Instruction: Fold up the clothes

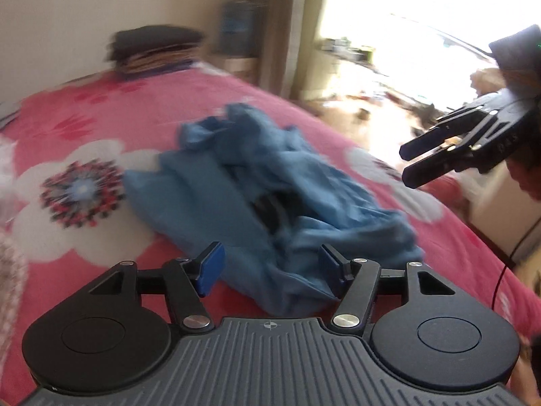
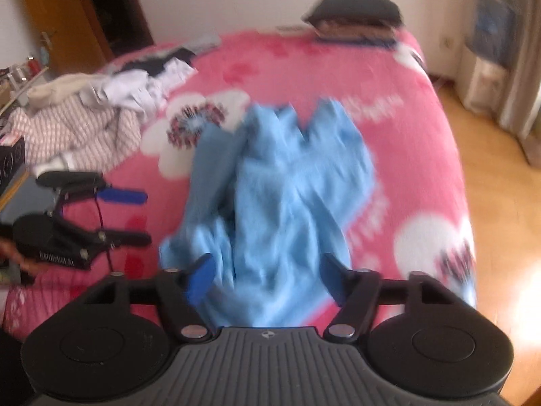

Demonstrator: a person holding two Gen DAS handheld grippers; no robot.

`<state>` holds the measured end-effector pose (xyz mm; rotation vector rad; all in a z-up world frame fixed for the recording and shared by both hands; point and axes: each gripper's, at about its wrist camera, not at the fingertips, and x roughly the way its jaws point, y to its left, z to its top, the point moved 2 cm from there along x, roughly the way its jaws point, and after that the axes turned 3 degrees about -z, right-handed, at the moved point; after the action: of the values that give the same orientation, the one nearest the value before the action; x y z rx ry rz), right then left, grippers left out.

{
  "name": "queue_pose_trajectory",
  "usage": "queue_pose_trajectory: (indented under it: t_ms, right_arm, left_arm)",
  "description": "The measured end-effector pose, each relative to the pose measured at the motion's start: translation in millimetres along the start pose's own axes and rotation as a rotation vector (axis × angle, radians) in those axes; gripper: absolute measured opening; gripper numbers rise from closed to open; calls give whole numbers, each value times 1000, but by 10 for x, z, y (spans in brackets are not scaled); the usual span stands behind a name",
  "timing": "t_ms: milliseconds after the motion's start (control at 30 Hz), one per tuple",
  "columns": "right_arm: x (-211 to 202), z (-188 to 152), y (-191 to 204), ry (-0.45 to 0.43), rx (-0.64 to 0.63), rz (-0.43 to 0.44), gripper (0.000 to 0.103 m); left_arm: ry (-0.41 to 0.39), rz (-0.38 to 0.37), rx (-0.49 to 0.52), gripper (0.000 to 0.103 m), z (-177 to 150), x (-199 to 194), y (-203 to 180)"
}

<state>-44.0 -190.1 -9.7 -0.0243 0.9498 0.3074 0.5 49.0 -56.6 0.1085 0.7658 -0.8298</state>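
On the bed, near to far:
Left gripper: jaws spread, blue pads apart, nothing pinched. Near end of the blue garment lies in the gap below the pads; cloth looks slack on the bed, no pad pressing it as far as the blur lets me tell.
Right gripper: jaws spread wide, pads apart, nothing pinched. Same garment's near hem runs between and under the fingers; contact cannot be told through the motion blur.
Each gripper from the other camera: right gripper at the right edge of the left view, off the garment's side, fingers apart and empty; left gripper at the left edge of the right view, beside the garment, fingers apart and empty.
Blue garment: crumpled, partly doubled over, lying lengthwise away from both grippers in the middle of the bed, dark opening in its centre folds.
Bedspread: pink with big white flowers; one flower just left of the garment.
Unfolded pile: checked pink and white clothes heaped at the left of the bed, well apart from the blue garment.
Folded stack: dark items stacked at the far edge by the wall.
Floor: wood, right of the bed.
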Motion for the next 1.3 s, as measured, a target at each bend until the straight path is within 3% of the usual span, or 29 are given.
queue_pose_trajectory:
  t_ms: [67, 167, 233, 300, 367, 467, 567, 733, 800, 833, 867, 967, 1000, 1033, 1167, 1300]
  right_arm:
    - [197, 173, 78, -17, -55, -18, 81]
    - [568, 350, 186, -32, -136, -54, 82]
    - [810, 381, 170, -36, -147, -61, 75]
    - [945, 358, 48, -32, -90, -66, 35]
    - [890, 286, -129, -40, 16, -60, 15]
    - [567, 82, -457, -96, 166, -81, 12]
    - [328, -197, -752, -103, 285, -122, 11]
    - [302, -831, -1050, 60, 453, -137, 11]
    - [256, -973, -1069, 94, 467, -150, 14]
    - [165, -958, -1057, 52, 444, -160, 14]
    - [41, -891, -1025, -22, 396, -169, 21]
    - [-288, -564, -909, -265, 237, -196, 71]
    - [-327, -416, -879, -332, 192, -181, 87]
    - [-294, -255, -863, -361, 157, -154, 92]
    - [208, 314, -823, -344, 83, -70, 96]
    - [892, 650, -929, -274, 253, -26, 96]
  left_arm:
    - [20, 56, -50, 62, 56, 92, 34]
    - [33, 143, -63, 62, 162, 351, 100]
    - [50, 211, -42, 62, 212, 555, 140]
    - [77, 273, -25, 62, 247, 727, 166]
    - [98, 296, -46, 62, 269, 828, 183]
    - [107, 278, -85, 62, 268, 876, 175]
    - [91, 312, -64, 62, 246, 952, 162]
    - [73, 336, -109, 62, 243, 1058, 162]
    - [64, 344, -109, 61, 233, 1074, 142]
    - [59, 348, -109, 57, 227, 1080, 131]
    - [50, 343, -114, 54, 219, 1072, 121]
    - [24, 332, -119, 38, 203, 1031, 85]
    - [18, 327, -114, 25, 203, 1018, 70]
    - [16, 326, -116, 16, 205, 1001, 59]
    - [21, 323, -144, 5, 198, 910, 75]
    - [51, 342, -167, 3, 86, 825, 137]
